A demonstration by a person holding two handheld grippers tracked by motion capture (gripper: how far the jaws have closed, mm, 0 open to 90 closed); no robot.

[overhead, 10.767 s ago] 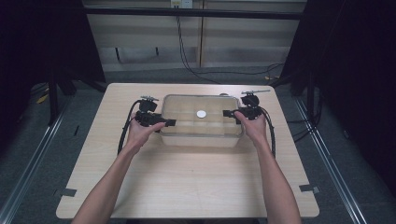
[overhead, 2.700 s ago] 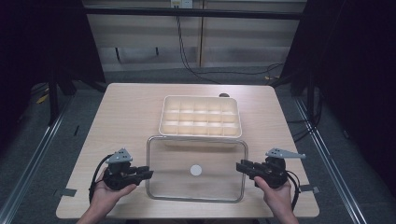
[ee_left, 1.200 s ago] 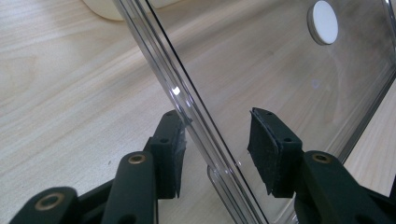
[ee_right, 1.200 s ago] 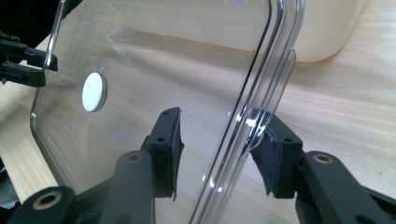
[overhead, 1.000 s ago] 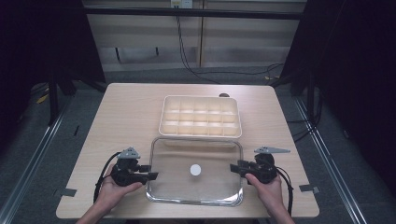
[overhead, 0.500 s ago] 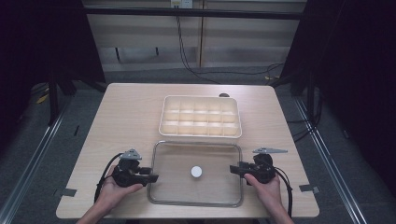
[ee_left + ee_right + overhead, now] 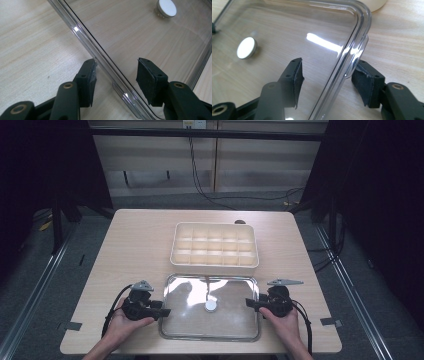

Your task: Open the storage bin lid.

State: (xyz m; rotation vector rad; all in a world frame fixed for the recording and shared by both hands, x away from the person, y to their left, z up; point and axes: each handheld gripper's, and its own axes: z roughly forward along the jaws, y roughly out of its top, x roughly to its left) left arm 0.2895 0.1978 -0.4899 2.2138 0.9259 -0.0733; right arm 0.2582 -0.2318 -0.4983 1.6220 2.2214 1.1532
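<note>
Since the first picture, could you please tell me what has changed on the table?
The clear lid came off the tray and now lies flat on the table, on the near side by the person. Both grippers, left and right, moved with it; their jaws now stand open astride the lid's edges, letting go. The tray stayed in place, uncovered.

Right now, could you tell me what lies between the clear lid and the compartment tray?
Nothing: in the high view a narrow strip of bare table separates the clear lid from the compartment tray.
</note>
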